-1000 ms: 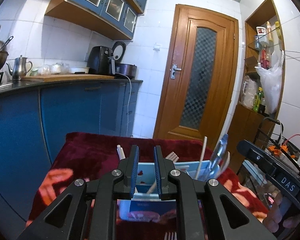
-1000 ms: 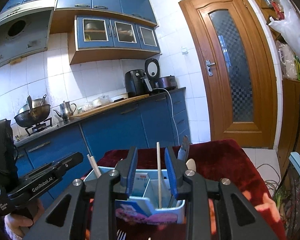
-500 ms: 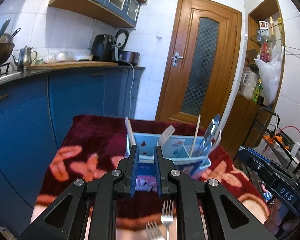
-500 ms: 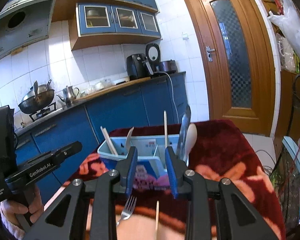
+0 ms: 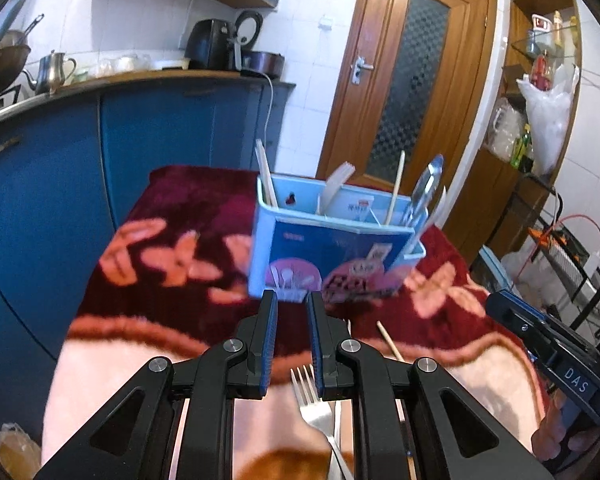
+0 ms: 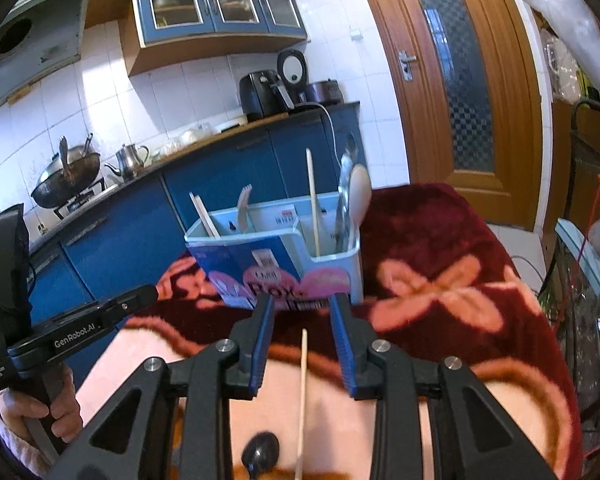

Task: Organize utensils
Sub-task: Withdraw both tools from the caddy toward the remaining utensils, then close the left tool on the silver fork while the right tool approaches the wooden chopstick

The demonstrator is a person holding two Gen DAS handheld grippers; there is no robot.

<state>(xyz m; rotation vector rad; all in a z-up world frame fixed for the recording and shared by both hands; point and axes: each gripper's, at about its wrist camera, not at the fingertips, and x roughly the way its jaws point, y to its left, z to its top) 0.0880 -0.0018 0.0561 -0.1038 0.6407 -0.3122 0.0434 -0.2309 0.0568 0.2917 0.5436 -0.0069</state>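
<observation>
A light blue utensil box [image 5: 332,248] stands on a red flowered blanket [image 5: 172,264]; it also shows in the right wrist view [image 6: 284,256]. It holds chopsticks, a wooden fork and metal spoons. My left gripper [image 5: 291,300] is open and empty, just in front of the box, above a metal fork [image 5: 312,396] on the blanket. A loose chopstick [image 5: 390,340] lies to its right. My right gripper [image 6: 302,304] is open and empty, over a chopstick [image 6: 302,392] and a dark spoon [image 6: 260,454].
Blue kitchen cabinets [image 5: 60,152] run along the left, with a kettle [image 6: 130,160] and wok [image 6: 66,176] on the counter. A wooden door [image 5: 404,80] stands behind the table. Shelves and a wire rack [image 5: 560,240] are on the right.
Both grippers have pulled back and tilted down from the box. The fork, chopstick and dark spoon on the blanket have come into view beneath them.
</observation>
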